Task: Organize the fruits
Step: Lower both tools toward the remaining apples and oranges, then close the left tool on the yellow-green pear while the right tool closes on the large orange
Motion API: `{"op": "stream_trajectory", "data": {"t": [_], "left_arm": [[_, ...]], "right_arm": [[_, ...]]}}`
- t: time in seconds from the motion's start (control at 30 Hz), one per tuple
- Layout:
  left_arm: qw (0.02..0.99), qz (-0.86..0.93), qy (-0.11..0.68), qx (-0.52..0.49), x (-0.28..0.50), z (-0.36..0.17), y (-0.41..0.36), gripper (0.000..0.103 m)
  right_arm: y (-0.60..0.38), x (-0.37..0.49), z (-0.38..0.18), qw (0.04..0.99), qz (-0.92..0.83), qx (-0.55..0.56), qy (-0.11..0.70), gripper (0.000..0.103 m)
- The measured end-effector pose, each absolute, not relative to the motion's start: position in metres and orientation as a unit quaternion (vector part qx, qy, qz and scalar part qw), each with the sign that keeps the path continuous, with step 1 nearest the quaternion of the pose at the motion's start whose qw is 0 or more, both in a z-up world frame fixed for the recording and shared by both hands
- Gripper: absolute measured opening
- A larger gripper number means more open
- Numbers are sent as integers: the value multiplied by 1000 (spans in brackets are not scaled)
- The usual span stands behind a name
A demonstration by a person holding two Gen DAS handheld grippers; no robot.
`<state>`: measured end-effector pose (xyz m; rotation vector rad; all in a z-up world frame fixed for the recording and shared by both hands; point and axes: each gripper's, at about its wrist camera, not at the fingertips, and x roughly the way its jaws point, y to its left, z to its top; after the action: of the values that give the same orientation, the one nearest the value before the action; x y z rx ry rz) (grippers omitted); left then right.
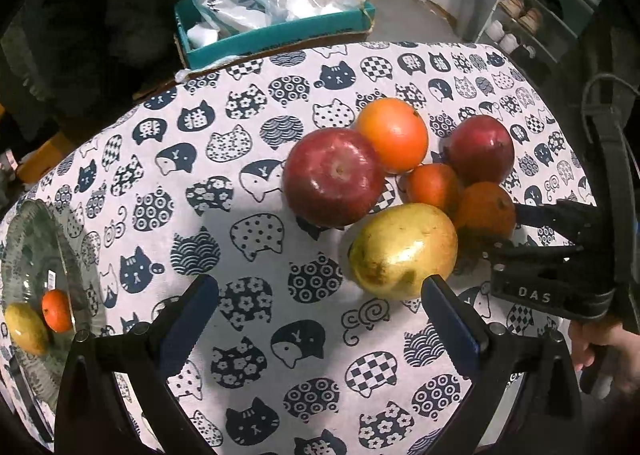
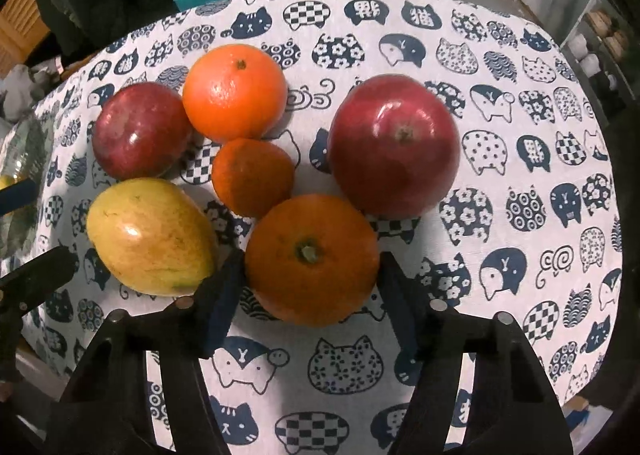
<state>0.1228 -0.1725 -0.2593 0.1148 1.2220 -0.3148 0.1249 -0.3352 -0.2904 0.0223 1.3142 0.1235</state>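
Observation:
Several fruits lie together on the cat-print tablecloth [image 1: 248, 335]. A dark orange [image 2: 312, 259] sits between the fingers of my right gripper [image 2: 310, 283], whose pads touch its sides. Beside it lie a yellow mango [image 2: 150, 235], a small tangerine [image 2: 252, 177], a bright orange [image 2: 234, 93] and two red apples [image 2: 394, 145] [image 2: 140, 131]. My left gripper [image 1: 320, 291] is open and empty, just short of the mango [image 1: 404, 251]. A glass plate [image 1: 32, 239] at the far left holds a mango [image 1: 24, 329] and a tangerine [image 1: 56, 311].
A teal box [image 1: 280, 35] with plastic bags stands beyond the table's far edge. A shelf unit [image 1: 548, 7] stands at the back right. The right gripper shows in the left wrist view [image 1: 560, 251], at the right by the fruit pile.

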Motion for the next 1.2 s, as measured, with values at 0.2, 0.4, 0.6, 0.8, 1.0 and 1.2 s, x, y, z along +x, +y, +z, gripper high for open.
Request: {"op": "stream_trajectory", "data": {"t": [0.2,0.4,0.6,0.8,1.0,1.2], "left_arm": [[801,-161,575,49,124,-262,-184,102],[790,-174,587,37,130,-269,-200,102],[779,-180,600,36,133,-279,-218,102],[772,-183,607,42,134,-289,-233,102],[766,-181,615,42,136,-298,-237,85],[771,-177,610,45,134,-298,-238,84]], "right_arm": [[-342,117,-283,796,44,9,604,64],[-361,109,-274,802,26,18,596,64],[-382,105,-270,804,10,30,594,64],[-388,102,-265,805,1,36,592,64],[-391,103,-265,807,1,41,589,64],[-385,106,-265,809,4,37,587,64]]}}
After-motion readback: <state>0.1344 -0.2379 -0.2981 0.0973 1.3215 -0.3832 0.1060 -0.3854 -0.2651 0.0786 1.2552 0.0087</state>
